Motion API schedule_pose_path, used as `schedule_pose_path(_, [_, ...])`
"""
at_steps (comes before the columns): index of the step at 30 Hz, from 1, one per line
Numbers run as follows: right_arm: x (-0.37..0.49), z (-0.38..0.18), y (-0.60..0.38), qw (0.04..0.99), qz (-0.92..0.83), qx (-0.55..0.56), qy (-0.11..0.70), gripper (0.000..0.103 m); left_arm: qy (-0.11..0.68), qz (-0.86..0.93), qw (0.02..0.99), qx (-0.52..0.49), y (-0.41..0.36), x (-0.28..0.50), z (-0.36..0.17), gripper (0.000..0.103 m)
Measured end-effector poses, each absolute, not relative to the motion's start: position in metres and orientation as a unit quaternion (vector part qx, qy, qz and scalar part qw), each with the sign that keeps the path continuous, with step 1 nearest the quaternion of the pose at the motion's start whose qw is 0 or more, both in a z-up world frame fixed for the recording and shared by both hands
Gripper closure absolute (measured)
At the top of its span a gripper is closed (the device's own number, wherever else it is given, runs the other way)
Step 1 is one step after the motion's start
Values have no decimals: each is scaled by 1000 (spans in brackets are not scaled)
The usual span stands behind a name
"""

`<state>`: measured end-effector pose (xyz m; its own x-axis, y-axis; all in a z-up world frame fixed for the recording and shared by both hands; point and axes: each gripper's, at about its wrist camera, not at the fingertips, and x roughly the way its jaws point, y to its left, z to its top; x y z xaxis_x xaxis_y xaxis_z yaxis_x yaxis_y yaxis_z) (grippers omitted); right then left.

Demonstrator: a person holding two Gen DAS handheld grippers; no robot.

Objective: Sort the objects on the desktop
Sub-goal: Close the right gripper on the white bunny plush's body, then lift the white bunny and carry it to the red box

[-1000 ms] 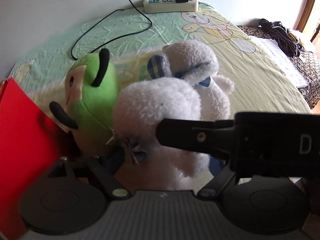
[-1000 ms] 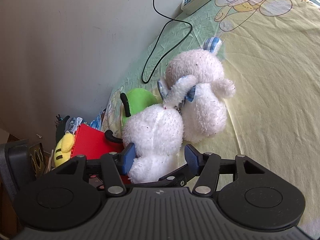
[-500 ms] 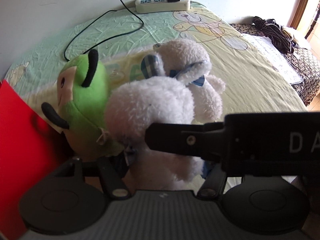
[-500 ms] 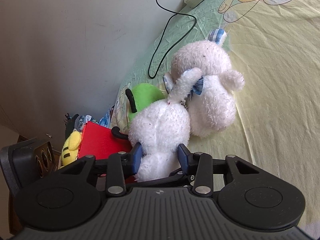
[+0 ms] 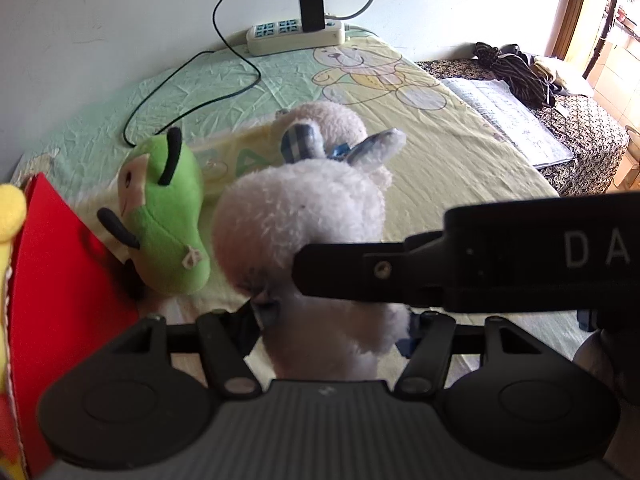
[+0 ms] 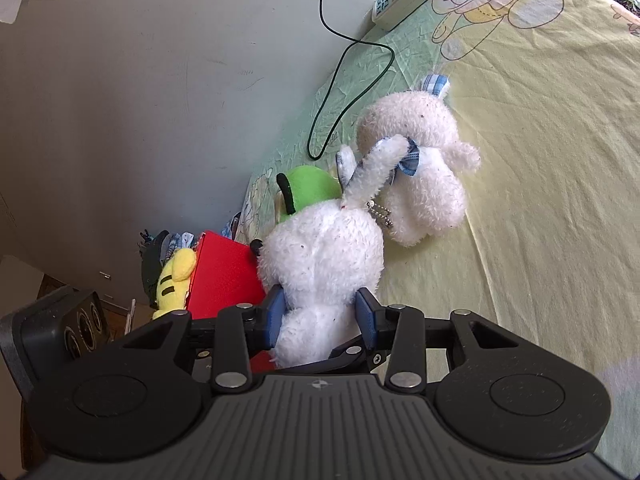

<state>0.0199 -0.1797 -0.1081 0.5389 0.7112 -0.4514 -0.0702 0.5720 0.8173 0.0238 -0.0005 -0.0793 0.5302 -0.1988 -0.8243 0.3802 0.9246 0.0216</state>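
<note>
The right gripper (image 6: 320, 316) has its blue fingers (image 6: 274, 314) clamped on the near white plush rabbit (image 6: 320, 256), low on its body. The left gripper (image 5: 332, 328) brackets the same rabbit, its fingers apart, contact unclear. Just left stands a red box (image 6: 224, 276) with a yellow toy (image 6: 174, 276) in it, likely the destination. Beyond, a green plush (image 5: 164, 216) and a second white rabbit (image 6: 420, 176) lie unsorted on the worktop (image 6: 540, 160). A power strip (image 5: 296, 36) sits farthest back.
</note>
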Motion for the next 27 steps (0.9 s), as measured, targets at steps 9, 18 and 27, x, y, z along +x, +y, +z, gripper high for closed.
schedule_pose_path(9, [-7, -89, -176, 799, 256, 375, 393, 61, 428, -171, 881, 103, 4, -11, -60, 39])
schedule_pose_path(18, [-40, -77, -163, 823, 262, 332, 379, 62, 409, -174, 889, 109, 11, -45, -53, 39])
schedule_pose_path(27, [-61, -54, -145, 842, 261, 321, 346, 63, 375, -205, 899, 94, 39, -62, -28, 39])
